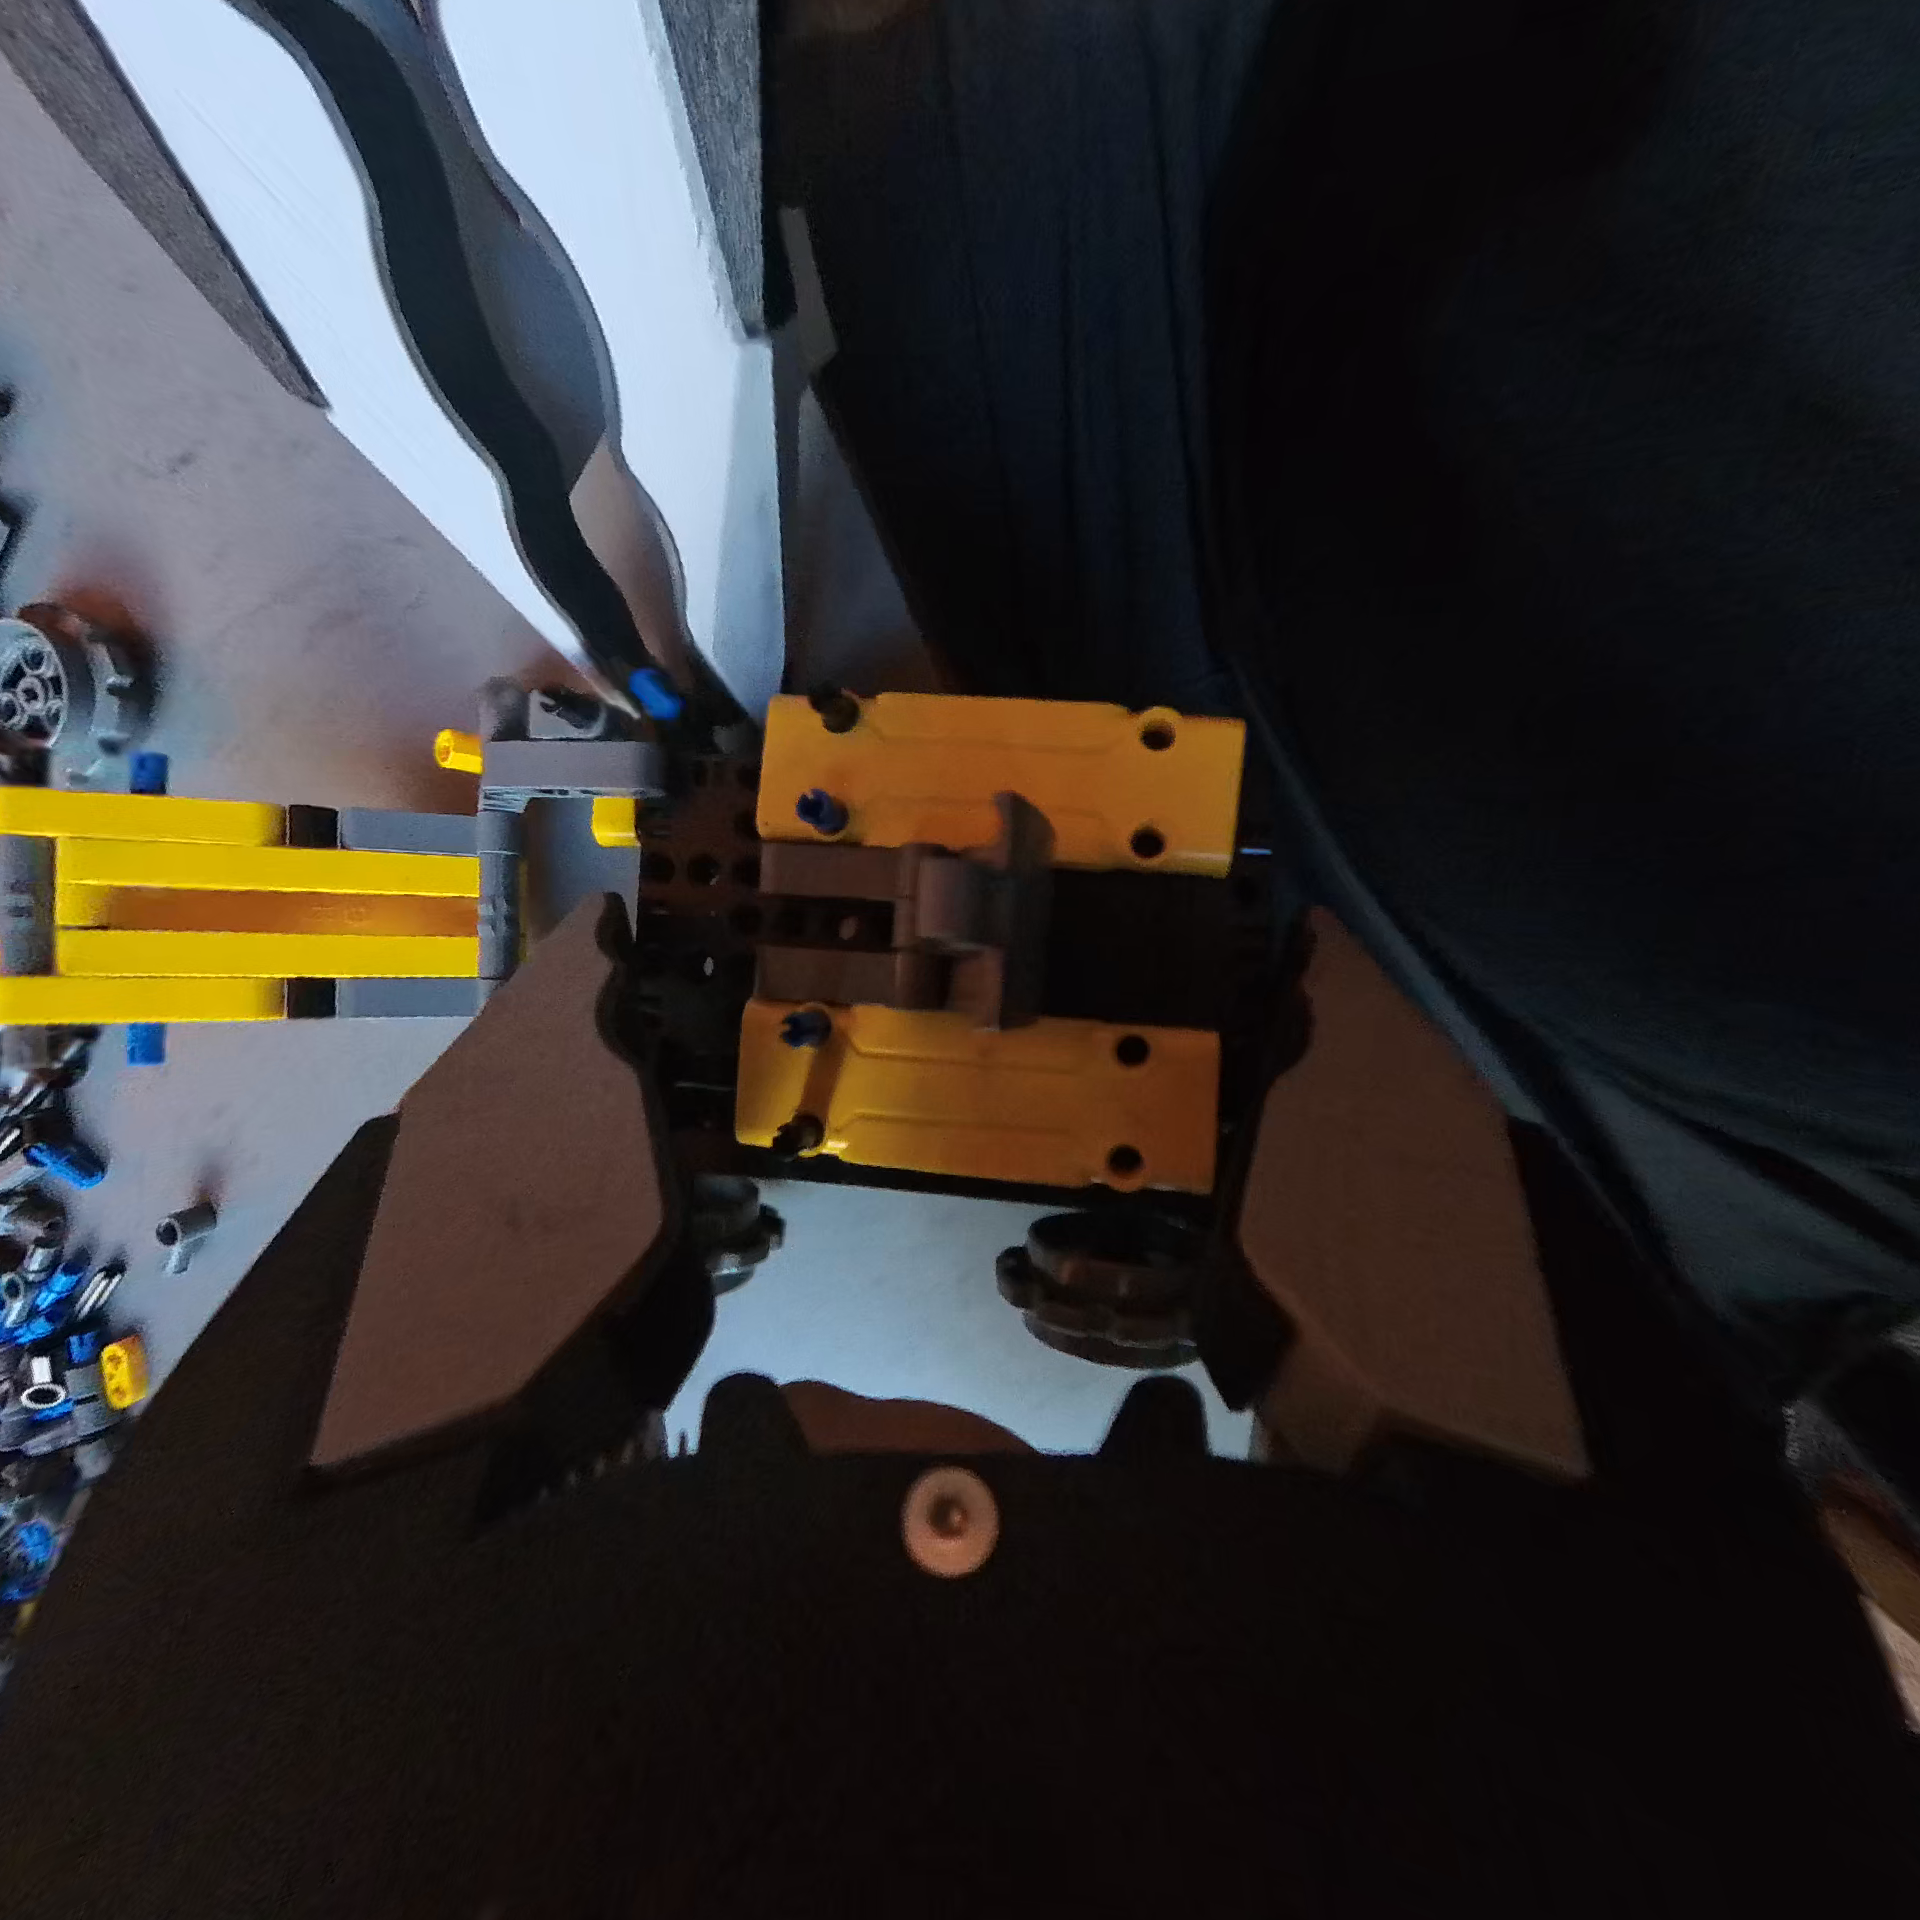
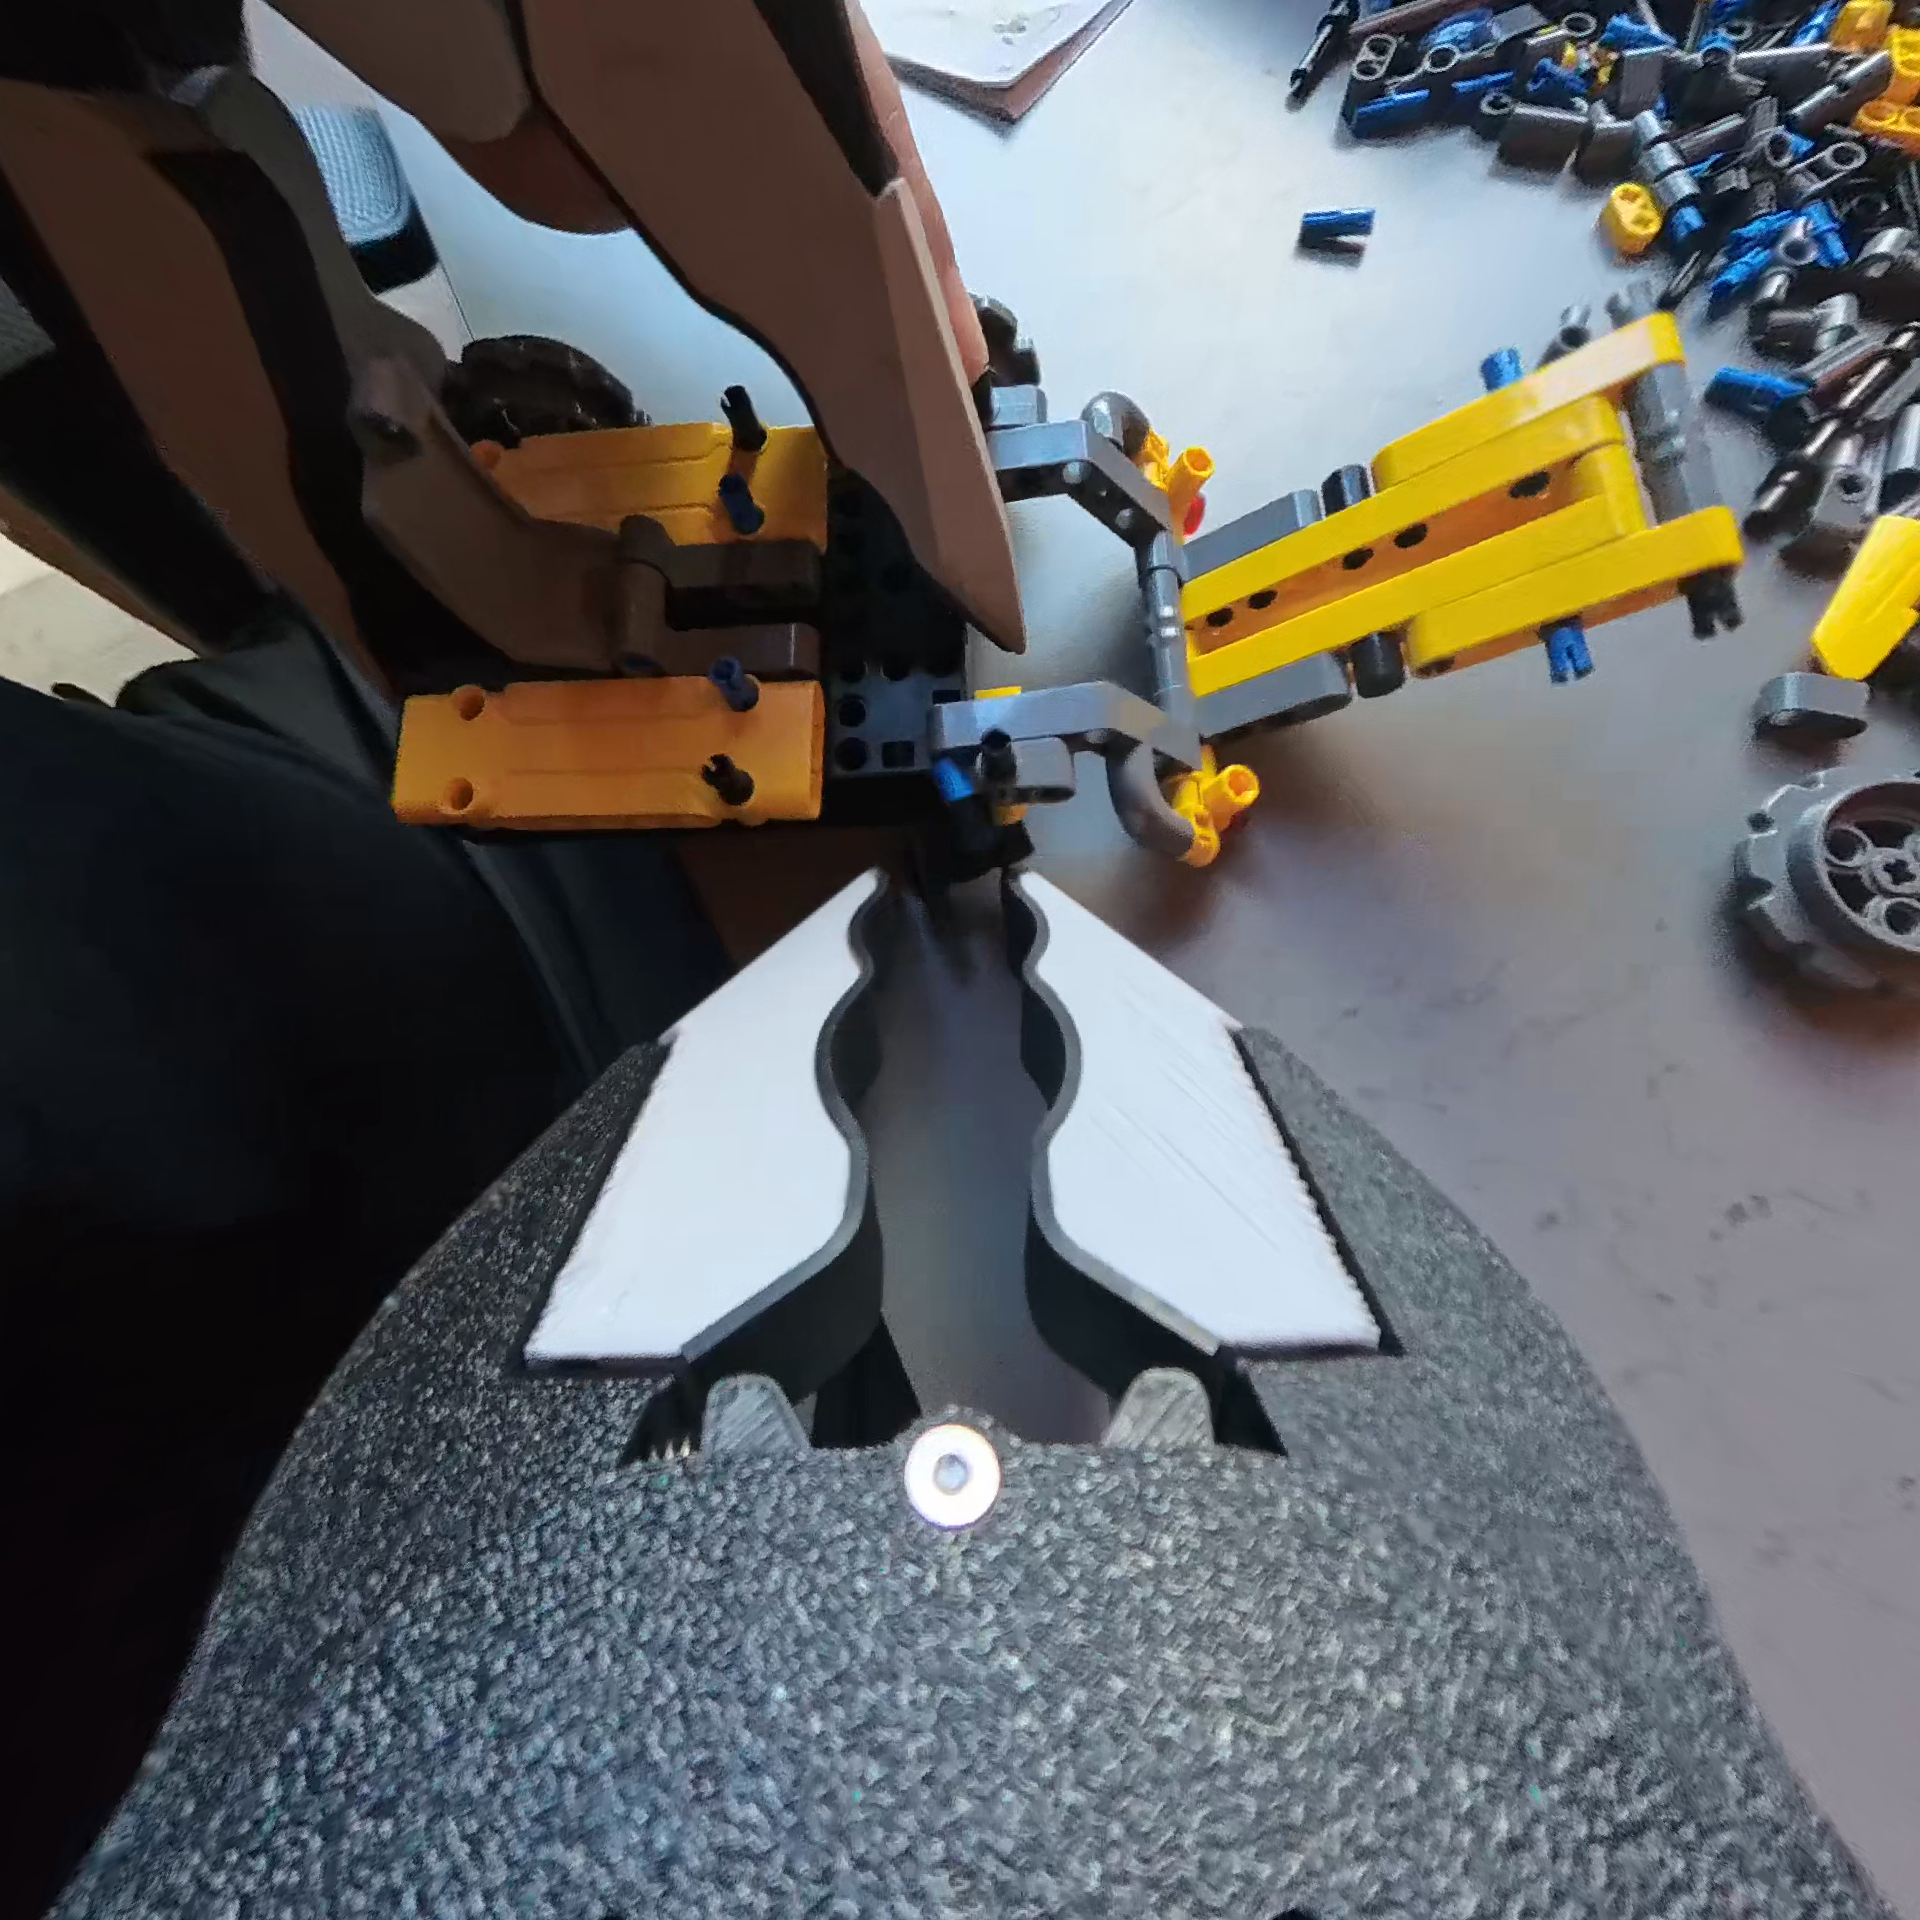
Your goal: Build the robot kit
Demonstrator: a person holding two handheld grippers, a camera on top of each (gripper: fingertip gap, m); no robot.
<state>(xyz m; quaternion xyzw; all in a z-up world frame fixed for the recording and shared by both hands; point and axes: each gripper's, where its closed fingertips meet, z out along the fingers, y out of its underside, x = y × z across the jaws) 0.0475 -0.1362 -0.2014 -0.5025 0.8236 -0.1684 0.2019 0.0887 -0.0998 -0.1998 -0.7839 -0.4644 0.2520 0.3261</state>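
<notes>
Hobby or lab workbench – plain grey tabletop point(image 2: 1455, 1143), heap of loose building-kit pieces point(image 2: 1714, 135), a spare wheel point(image 2: 1849, 883) – half-built yellow model point(image 2: 1455, 540).

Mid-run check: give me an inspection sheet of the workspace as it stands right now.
Surface: grey table, scuffed, in daylight.
Job's things: yellow, black and grey brick model, held off the table by its black frame; its yellow arm reaches out over the table.
Clutter: heap of loose blue, black and grey parts; grey toothed wheel; single blue pin.
Grippers: left gripper clamps the model's frame from both sides; right gripper has its tips nearly closed at a small black piece on the model's edge, grip unclear.
Cables: nothing seen.
Surroundings: person's dark clothing close behind the model.
</notes>
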